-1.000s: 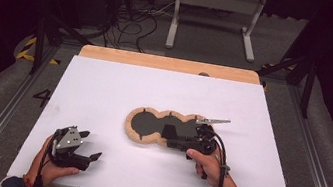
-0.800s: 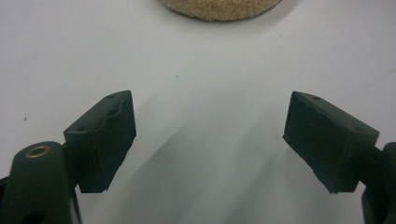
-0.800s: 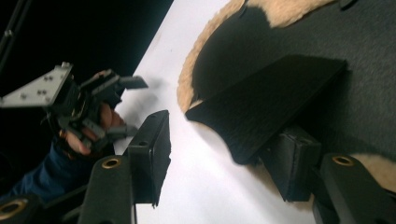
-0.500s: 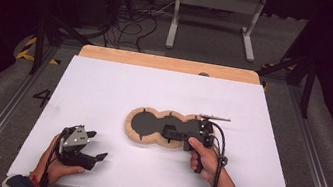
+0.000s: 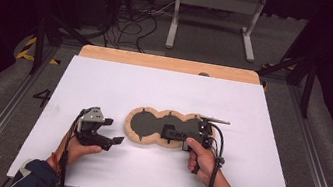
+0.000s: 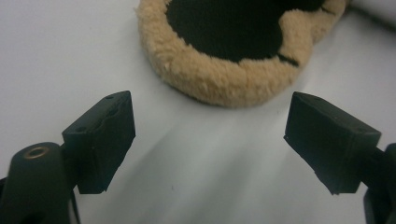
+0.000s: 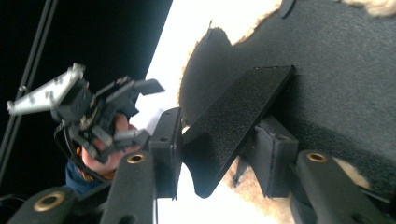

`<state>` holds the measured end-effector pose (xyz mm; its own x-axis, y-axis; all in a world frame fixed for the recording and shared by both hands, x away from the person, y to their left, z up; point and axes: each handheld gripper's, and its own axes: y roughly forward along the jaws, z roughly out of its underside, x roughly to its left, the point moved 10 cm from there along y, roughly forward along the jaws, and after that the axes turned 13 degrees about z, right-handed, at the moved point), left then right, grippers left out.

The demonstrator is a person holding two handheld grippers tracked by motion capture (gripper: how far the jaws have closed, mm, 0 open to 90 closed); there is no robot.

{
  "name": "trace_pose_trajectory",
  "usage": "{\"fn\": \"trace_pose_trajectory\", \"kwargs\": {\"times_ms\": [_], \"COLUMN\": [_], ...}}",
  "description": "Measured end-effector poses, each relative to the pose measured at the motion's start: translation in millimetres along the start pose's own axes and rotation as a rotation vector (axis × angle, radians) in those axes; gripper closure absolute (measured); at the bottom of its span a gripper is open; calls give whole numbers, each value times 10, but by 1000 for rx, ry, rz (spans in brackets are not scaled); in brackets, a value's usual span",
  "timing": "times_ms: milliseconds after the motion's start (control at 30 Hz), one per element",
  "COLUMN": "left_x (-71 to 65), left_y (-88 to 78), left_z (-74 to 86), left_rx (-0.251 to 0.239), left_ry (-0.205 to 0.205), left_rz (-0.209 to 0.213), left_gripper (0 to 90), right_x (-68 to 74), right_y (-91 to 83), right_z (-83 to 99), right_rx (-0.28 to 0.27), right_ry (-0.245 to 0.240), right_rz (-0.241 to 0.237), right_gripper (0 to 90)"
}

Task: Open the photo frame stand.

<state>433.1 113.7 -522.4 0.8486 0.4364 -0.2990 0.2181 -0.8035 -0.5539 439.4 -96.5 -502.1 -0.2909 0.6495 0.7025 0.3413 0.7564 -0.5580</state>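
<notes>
Pinching a black tab on the fleece-rimmed pad, the right tongs have just been closing while the left tongs gape released nearby, next likely gripping the rim.

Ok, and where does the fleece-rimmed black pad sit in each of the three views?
High view: fleece-rimmed pad lies at the middle of the table, three lobes in a row.
Left gripper view: top centre, one rounded lobe.
Right gripper view: right and top, with a black flap of it raised at centre.
Shared landmark: the white sheet under it.
</notes>
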Motion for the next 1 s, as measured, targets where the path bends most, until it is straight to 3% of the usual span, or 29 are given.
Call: {"fn": "trace_pose_trajectory", "kwargs": {"times_ms": [67, 167, 200, 367, 467, 700, 800, 833, 900, 1000], "left_x": [42, 113, 107, 131, 128, -15, -40, -48, -51, -55], "left_y": [66, 135, 157, 160, 209, 237, 217, 203, 153, 109], "left_z": [-46, -51, -44, -166, -188, -270, -288, -294, -307, -310], "left_rx": [-4, 21, 32, -18, -14, -20, -19, -32, -54, -62], "left_ry": [-26, -12, -16, -81, -110, -50, -20, -34, -26, -14], "left_rz": [21, 7, 26, 79, 108, 168, 163, 165, 181, 164], "left_gripper": [141, 137, 134, 143, 174, 277, 300, 317, 372, 465], "right_x": [0, -10, -5, 11, 19, 27, 32, 31, 34, 40], "right_y": [-7, -20, -25, -29, -41, -47, -52, -52, -57, -66], "right_z": [17, 42, 48, 65, 92, 115, 130, 132, 145, 163], "right_rx": [9, 21, 23, 20, 29, 23, 16, 11, 11, 7], "right_ry": [-36, -69, -83, -143, -194, -288, -326, -342, -372, -425], "right_rz": [7, 1, 4, 26, 47, 75, 92, 99, 114, 136], "right_gripper": [622, 656, 656, 660, 666, 666, 666, 666, 670, 671]}}
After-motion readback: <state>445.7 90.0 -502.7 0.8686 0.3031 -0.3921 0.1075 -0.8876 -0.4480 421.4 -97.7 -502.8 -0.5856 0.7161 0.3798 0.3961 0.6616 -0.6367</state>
